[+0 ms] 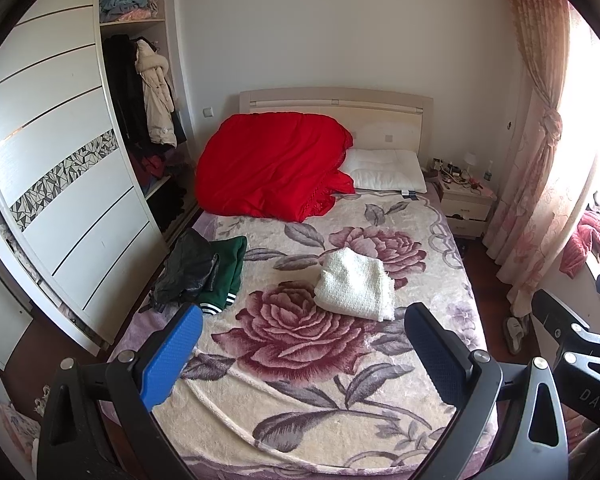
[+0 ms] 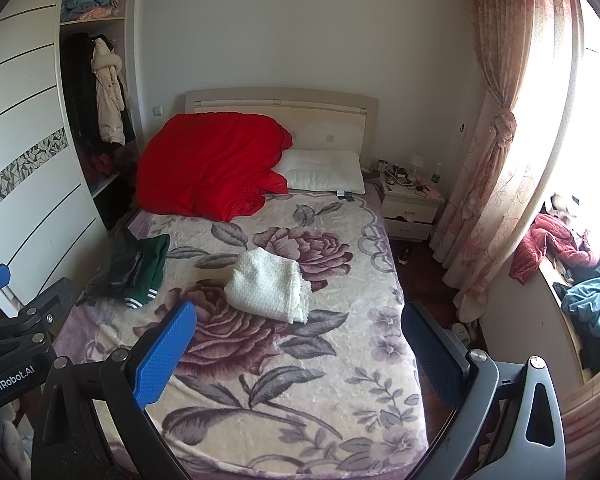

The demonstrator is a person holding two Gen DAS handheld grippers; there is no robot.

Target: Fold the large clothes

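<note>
We see a bed [image 1: 340,420] under a floral blanket [image 2: 284,400], filling both views. Left of it stands a wardrobe [image 1: 60,152] with one bay open and coats hanging inside. A red quilt [image 1: 272,168] is heaped at the headboard, touching a white pillow [image 1: 384,174]. A folded white garment [image 1: 354,288] lies near the middle of the blanket; a rumpled dark and green jacket [image 1: 204,276] sits well apart at the left edge. We note the left gripper [image 1: 304,354] and the right gripper [image 2: 300,354] both raised above the foot of the bed, fingers spread wide, nothing between them.
</note>
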